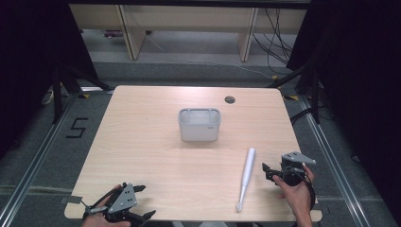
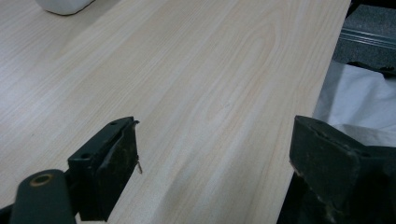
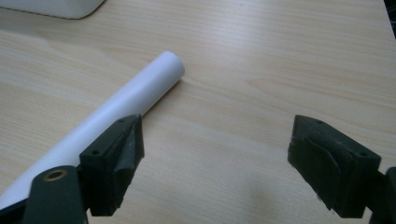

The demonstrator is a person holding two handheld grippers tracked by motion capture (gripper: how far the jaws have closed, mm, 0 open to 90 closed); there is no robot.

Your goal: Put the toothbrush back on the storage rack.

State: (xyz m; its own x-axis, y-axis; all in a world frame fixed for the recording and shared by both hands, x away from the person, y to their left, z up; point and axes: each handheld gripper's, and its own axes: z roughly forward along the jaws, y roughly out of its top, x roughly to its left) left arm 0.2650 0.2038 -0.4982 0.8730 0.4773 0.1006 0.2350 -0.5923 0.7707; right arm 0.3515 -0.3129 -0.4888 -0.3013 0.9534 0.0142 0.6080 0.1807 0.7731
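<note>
Nearest me, my left gripper [image 1: 142, 202] rests at the table's [image 1: 156, 156] near edge with its jaws spread wide on nothing, while my right gripper [image 1: 265, 172] hangs just right of the white electric-toothbrush handle [image 1: 246, 177], jaws wide apart and clear of it. Beyond the handle's far end stands the white plastic bin [image 1: 199, 125], its interior looking bare.

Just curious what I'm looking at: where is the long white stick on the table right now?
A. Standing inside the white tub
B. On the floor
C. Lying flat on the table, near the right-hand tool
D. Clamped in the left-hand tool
C: the white stick lies flat on the table, just beside the right gripper, whose fingers stand open and hold nothing.
</note>
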